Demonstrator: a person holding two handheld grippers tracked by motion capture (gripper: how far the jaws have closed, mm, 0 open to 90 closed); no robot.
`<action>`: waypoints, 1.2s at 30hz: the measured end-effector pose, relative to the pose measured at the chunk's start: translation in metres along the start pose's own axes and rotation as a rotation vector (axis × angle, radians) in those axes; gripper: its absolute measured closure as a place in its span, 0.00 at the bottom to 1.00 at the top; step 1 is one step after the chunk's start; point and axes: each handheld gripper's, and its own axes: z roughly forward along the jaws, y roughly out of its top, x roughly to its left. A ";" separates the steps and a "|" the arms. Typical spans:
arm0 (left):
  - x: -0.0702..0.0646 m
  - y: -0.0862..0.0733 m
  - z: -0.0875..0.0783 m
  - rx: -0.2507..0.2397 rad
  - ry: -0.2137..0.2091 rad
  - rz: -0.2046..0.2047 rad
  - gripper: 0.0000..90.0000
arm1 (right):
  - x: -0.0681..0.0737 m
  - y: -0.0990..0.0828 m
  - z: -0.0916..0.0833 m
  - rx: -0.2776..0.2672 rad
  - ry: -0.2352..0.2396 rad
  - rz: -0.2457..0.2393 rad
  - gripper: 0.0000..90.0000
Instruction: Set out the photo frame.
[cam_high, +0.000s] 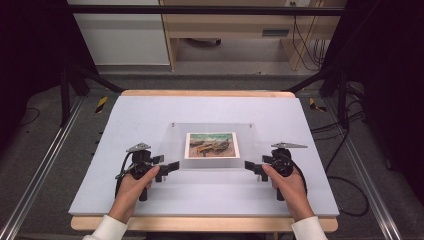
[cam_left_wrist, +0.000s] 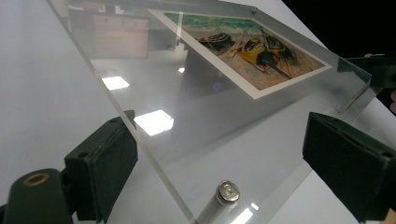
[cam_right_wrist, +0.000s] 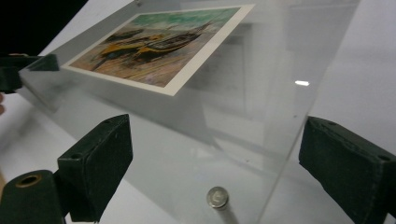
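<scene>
A clear acrylic frame (cam_high: 212, 145) holding a boat picture (cam_high: 211, 145) lies near the middle of the white table (cam_high: 150, 112), with bare surface on all sides out to the table's edges. The left hand-held gripper (cam_high: 170, 167) stands at the frame's near left corner, the right hand-held gripper (cam_high: 251, 167) at its near right corner. Each has its jaws spread wide, straddling a corner with a metal standoff (cam_left_wrist: 223, 195), clamping nothing.
</scene>
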 end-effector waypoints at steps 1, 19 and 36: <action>0.000 0.000 0.000 0.001 0.000 -0.001 0.11 | 0.000 0.000 0.001 0.006 0.023 0.005 0.11; 0.004 0.002 0.006 0.004 -0.030 -0.011 0.11 | 0.000 0.001 0.003 0.002 0.003 0.011 0.13; 0.005 0.006 0.005 0.023 -0.030 -0.019 0.17 | 0.001 0.004 0.000 0.018 -0.011 -0.001 0.15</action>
